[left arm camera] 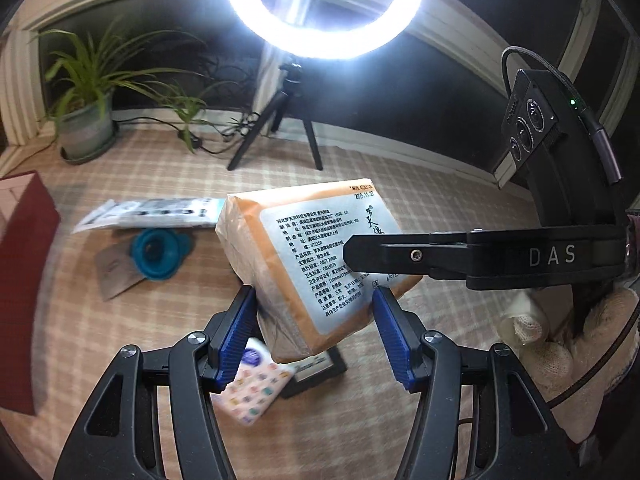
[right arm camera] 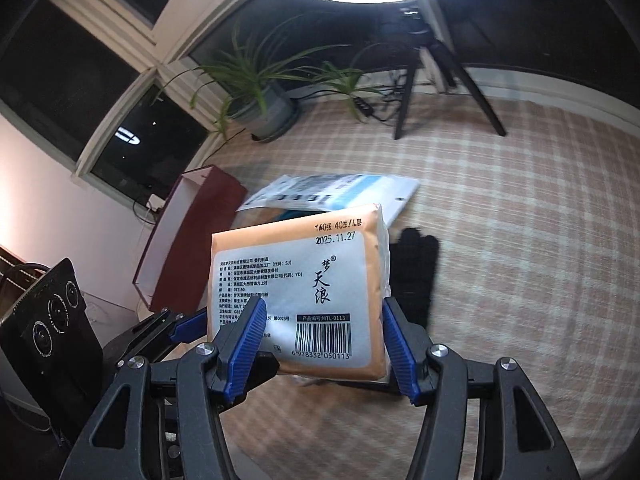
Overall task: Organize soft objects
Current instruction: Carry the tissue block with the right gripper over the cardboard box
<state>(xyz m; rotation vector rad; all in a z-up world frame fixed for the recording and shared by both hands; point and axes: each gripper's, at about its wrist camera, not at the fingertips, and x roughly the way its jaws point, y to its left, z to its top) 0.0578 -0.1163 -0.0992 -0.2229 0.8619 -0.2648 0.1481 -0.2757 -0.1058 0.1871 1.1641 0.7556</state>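
The orange tissue pack [right arm camera: 300,296] is pinched by the right gripper [right arm camera: 324,344] and the left gripper [left arm camera: 314,334], lifted above the desk [right arm camera: 520,240]

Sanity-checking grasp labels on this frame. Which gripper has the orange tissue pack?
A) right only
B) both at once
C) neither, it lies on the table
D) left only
B: the orange tissue pack sits lifted off the table between the blue pads of the right gripper, while the left gripper also closes its pads on the pack's lower corner.
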